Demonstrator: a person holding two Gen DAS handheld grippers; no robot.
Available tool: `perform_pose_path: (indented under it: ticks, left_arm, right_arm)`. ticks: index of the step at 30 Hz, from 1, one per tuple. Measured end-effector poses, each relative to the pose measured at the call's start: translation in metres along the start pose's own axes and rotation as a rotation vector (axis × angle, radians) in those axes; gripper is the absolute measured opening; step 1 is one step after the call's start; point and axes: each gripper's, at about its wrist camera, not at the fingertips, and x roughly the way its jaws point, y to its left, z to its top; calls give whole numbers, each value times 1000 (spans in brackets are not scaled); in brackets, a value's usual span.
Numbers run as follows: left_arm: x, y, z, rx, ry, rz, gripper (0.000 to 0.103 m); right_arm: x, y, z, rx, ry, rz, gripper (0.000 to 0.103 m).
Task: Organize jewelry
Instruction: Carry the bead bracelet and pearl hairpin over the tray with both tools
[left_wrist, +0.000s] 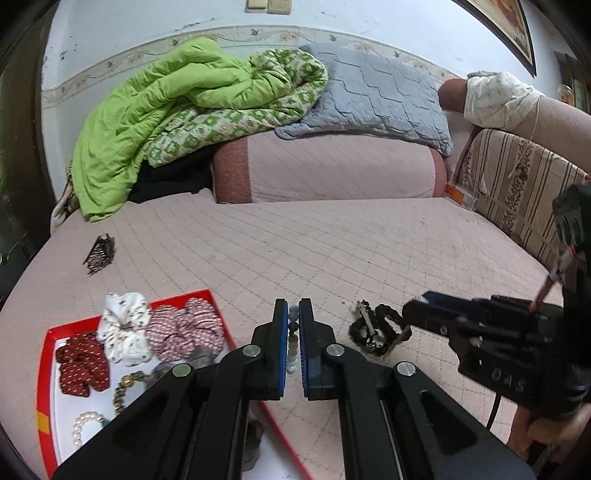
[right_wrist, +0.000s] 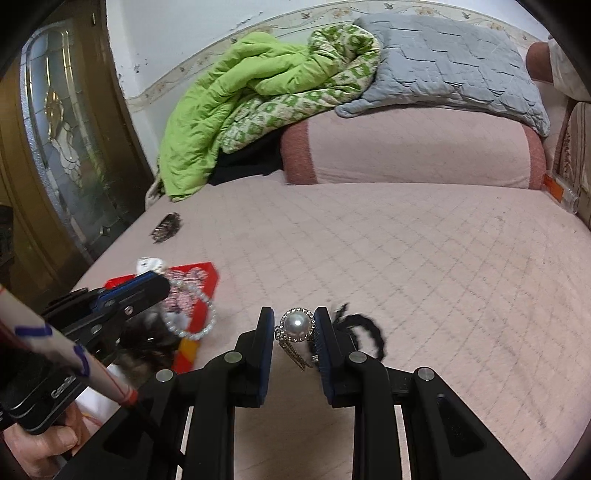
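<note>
Above the pink bed (left_wrist: 332, 236), the left gripper (left_wrist: 293, 332) has its fingers closed on a bead bracelet (left_wrist: 293, 339), and the right gripper (right_wrist: 293, 332) pinches a pearl hair clip (right_wrist: 296, 325) by its round head. The red tray (left_wrist: 48, 369) lies at the left. The smooth pearl may slip out, and the hanging bracelet may catch on the tray rim or drop short of it.

Soft, even indoor light with faint shadows and no glare. Strong fisheye bending and dark corners ring both views; the right view is slightly blurred.
</note>
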Motion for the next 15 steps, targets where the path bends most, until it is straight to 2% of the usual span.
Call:
perform_pose_path:
  ticks: [15]
  left_arm:
    - [-65, 66, -37, -88, -22, 88, 5]
  right_arm:
    - [-20, 81, -23, -94, 10, 99, 24]
